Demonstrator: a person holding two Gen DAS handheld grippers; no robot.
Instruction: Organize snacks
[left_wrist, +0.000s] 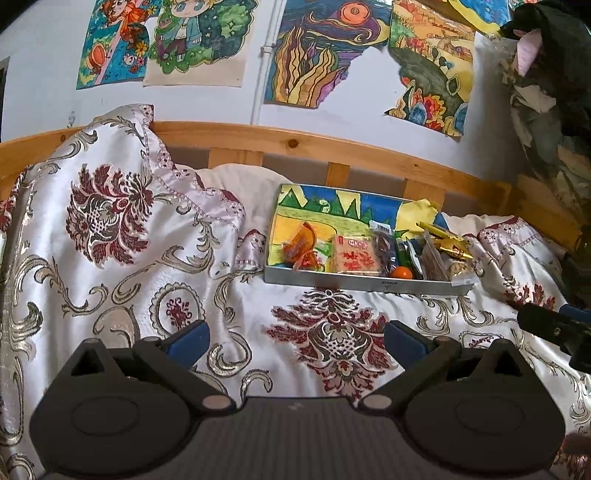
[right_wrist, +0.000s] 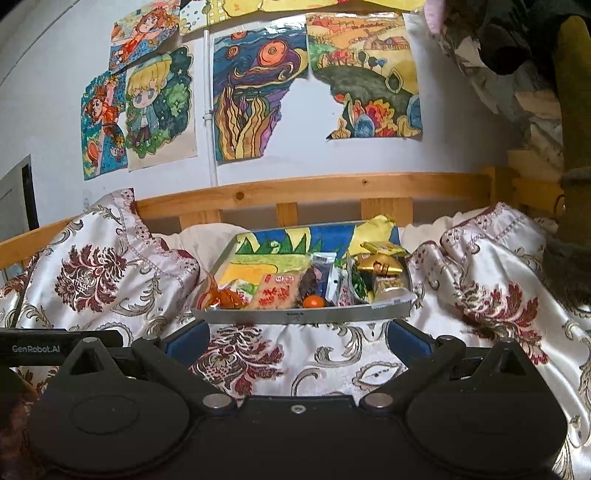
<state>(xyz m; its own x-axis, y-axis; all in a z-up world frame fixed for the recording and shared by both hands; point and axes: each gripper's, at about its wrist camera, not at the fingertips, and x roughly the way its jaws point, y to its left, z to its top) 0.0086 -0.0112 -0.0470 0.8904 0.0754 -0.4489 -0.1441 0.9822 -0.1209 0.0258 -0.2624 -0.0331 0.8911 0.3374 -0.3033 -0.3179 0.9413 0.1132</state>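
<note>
A shallow grey tray (left_wrist: 332, 282) (right_wrist: 258, 316), lined with a colourful drawing, lies on the bed's floral cover. Along its near side lie several snacks: an orange wrapped sweet (left_wrist: 303, 246) (right_wrist: 221, 297), a flat beige cake with red print (left_wrist: 355, 255) (right_wrist: 275, 291), a dark packet (left_wrist: 384, 247) (right_wrist: 314, 278), a small orange fruit (left_wrist: 402, 272) (right_wrist: 314, 302) and gold packets (left_wrist: 448, 240) (right_wrist: 380, 266) at the right. My left gripper (left_wrist: 297, 338) is open and empty, short of the tray. My right gripper (right_wrist: 298, 338) is open and empty, just before the tray's front wall.
A white satin cover with red floral print (left_wrist: 129, 258) (right_wrist: 480, 295) is bunched high at the left. A wooden bed rail (left_wrist: 295, 144) (right_wrist: 314, 188) runs behind the tray, below a wall of drawings. The right gripper's body (left_wrist: 554, 328) shows at the left wrist view's right edge.
</note>
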